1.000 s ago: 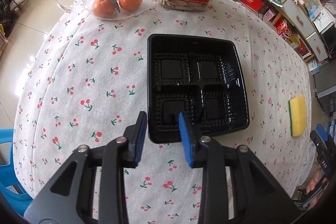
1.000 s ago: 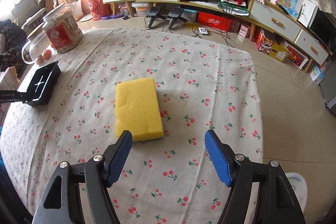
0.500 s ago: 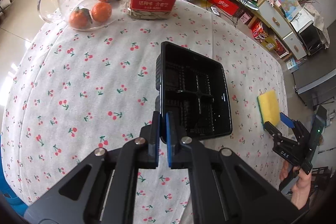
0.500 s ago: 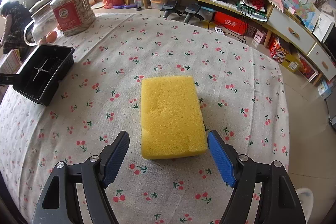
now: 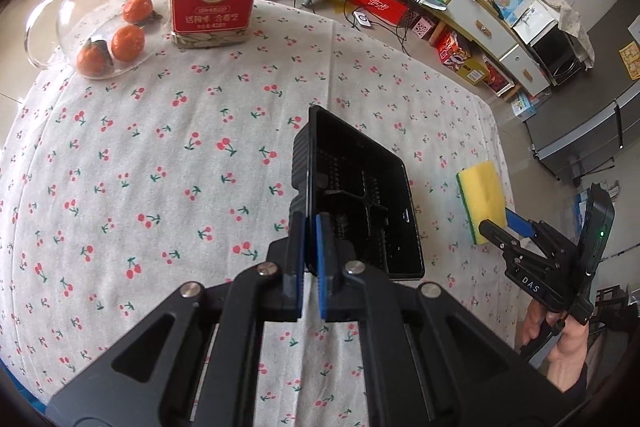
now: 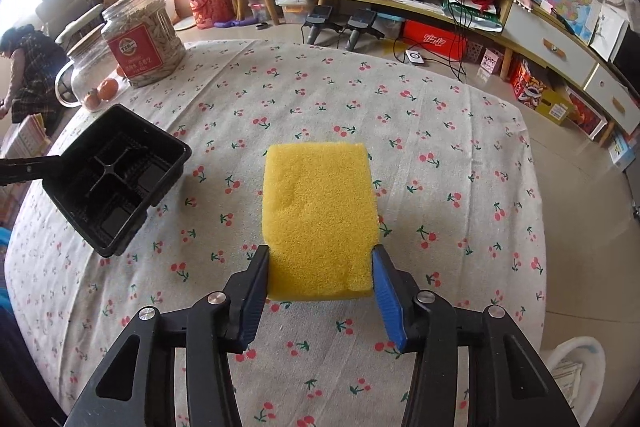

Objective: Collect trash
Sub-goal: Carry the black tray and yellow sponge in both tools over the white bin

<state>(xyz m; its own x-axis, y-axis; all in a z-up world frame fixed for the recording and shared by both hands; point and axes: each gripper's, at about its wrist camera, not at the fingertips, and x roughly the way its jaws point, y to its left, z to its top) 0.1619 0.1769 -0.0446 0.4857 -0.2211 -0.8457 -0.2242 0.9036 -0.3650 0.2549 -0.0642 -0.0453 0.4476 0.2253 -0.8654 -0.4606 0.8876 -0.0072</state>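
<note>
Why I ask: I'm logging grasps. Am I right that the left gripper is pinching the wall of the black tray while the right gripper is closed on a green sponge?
Not quite: the sponge is yellow on its top face, as the right wrist view shows. The rest holds: the left gripper pinches the wall of the black tray, and the right gripper is closed on the sponge.

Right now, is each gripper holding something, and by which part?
Left gripper pinches the black tray by its near rim. Right gripper squeezes the yellow sponge by its near end's sides.
</note>
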